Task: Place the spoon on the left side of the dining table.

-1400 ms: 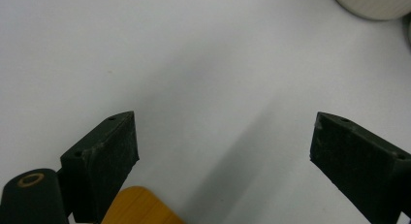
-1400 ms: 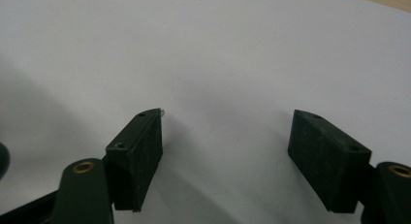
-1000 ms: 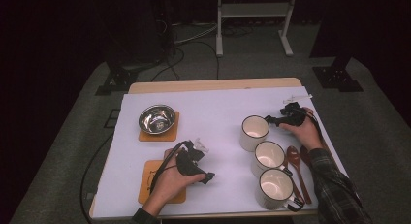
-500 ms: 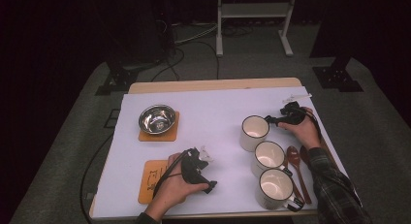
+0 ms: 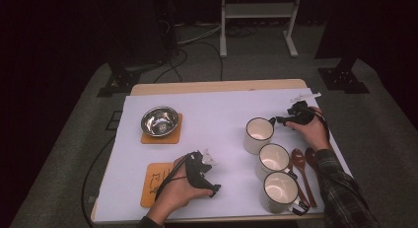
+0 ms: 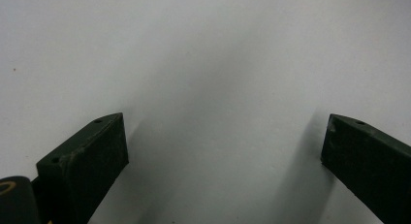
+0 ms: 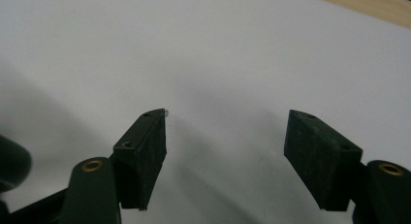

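Observation:
My left gripper (image 5: 207, 176) is in the person's hand low over the white table cover (image 5: 217, 114), right of a bare wooden coaster (image 5: 156, 182). Its jaws (image 6: 225, 122) stand wide open over plain white, having opened a little further in the last second. My right gripper (image 5: 288, 118) hovers at the right, just beside the handle of the farthest white mug (image 5: 259, 134). It is open (image 7: 225, 120) with nothing between the pads, and its jaws have just been closing slightly.
A steel bowl (image 5: 159, 121) sits on a second coaster (image 5: 170, 136) at the left. Two more white mugs (image 5: 273, 159) (image 5: 278, 191) line up toward the near right edge. Two wooden spoons (image 5: 299, 166) lie beside them, under the right forearm.
The left gripper has drifted slightly toward the near edge of the table. The right hand has stayed beside the far mug.

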Available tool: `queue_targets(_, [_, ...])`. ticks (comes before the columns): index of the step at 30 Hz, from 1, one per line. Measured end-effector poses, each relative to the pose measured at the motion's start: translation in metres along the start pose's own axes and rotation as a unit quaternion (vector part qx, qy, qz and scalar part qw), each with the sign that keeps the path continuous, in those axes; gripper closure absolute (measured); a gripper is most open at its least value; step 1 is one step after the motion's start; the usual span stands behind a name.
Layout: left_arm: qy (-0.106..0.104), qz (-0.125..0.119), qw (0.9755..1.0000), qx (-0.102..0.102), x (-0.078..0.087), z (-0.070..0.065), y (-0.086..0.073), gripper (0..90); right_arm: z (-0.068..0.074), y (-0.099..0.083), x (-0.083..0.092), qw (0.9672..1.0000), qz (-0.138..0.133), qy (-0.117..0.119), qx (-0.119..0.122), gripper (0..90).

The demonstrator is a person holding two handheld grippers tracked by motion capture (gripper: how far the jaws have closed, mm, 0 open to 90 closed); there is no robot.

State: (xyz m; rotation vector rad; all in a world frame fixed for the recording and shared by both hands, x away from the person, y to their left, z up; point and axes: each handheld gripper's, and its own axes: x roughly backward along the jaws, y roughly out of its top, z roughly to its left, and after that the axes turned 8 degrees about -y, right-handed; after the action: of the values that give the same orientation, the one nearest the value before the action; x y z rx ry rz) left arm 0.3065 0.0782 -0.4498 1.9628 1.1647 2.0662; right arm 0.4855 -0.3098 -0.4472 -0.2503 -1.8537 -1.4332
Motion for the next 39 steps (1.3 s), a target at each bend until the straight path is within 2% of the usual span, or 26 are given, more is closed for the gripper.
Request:
queue_targets(3, [0.000, -0.001, 1.0000, 0.001, 0.000, 0.000, 0.000, 1.4, 0.001, 0.001, 0.006, 1.0000, 0.000, -0.007, 0.000, 31.3])
queue_targets(16, [0.002, -0.002, 1.0000, 0.002, -0.001, -0.001, -0.001, 1.3, -0.003, -0.001, 0.023, 0.9998, -0.005, -0.009, -0.016, 34.2])
queue_targets(32, [0.002, -0.001, 1.0000, 0.004, -0.001, -0.001, 0.000, 1.3, 0.000, -0.009, 0.051, 0.9997, -0.008, -0.022, -0.012, 36.3])
queue_targets(39, [0.003, -0.002, 1.0000, 0.005, -0.001, -0.001, 0.000, 1.3, 0.001, -0.012, 0.062, 0.9995, -0.012, -0.019, -0.022, 35.7])
